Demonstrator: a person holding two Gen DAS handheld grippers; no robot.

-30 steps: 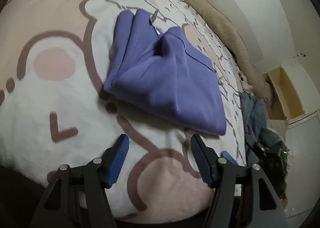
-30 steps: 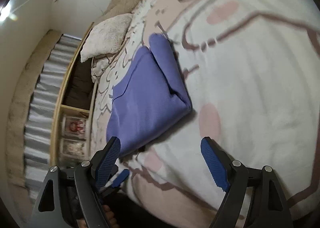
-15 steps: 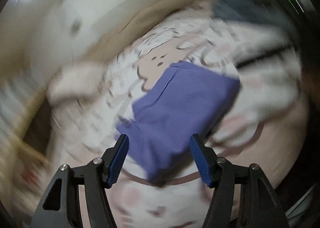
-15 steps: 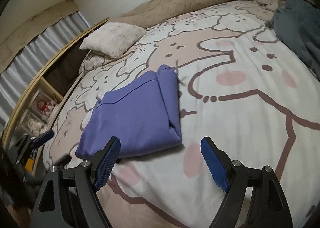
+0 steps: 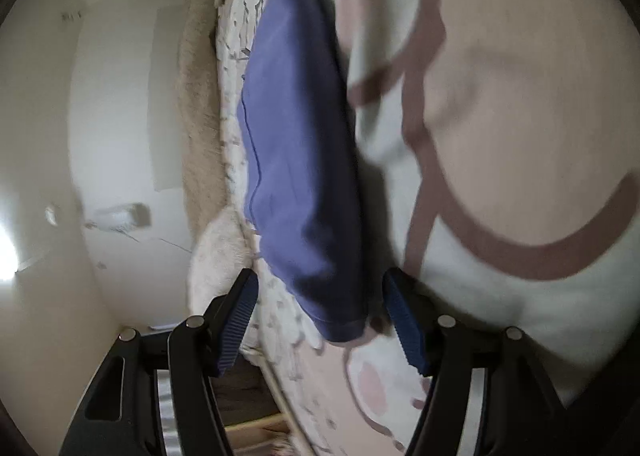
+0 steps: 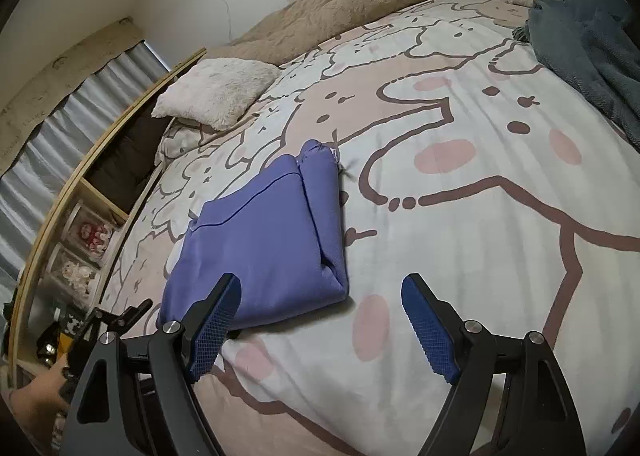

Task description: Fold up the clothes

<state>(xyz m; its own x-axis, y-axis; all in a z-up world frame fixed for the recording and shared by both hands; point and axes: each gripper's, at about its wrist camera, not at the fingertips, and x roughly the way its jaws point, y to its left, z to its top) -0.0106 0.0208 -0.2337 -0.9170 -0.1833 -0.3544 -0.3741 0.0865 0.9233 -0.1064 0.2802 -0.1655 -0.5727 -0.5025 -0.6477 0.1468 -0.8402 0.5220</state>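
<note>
Left gripper (image 5: 320, 320): black skeletal frame, silver pivot screws, blue ribbed pads (image 5: 236, 324). Right gripper (image 6: 320, 326): identical frame, blue cross-hatched pads (image 6: 214, 326). Bare hand (image 6: 38, 396) at eight o'clock, no sleeve visible.

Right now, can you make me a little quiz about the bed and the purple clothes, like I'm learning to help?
1. True or false: the purple folded garment lies on the cartoon bedspread.
2. Which lies at the far right of the bed in the right wrist view? A) a blue-grey garment B) a red towel C) a yellow hat
3. Fill in: the right tool is ____ and holds nothing.

Key:
1. True. It lies flat and folded on the bedspread.
2. A. The blue-grey garment is bunched there.
3. Open. The left tool is also open, with the purple garment's corner between its fingers, not pinched.
</note>
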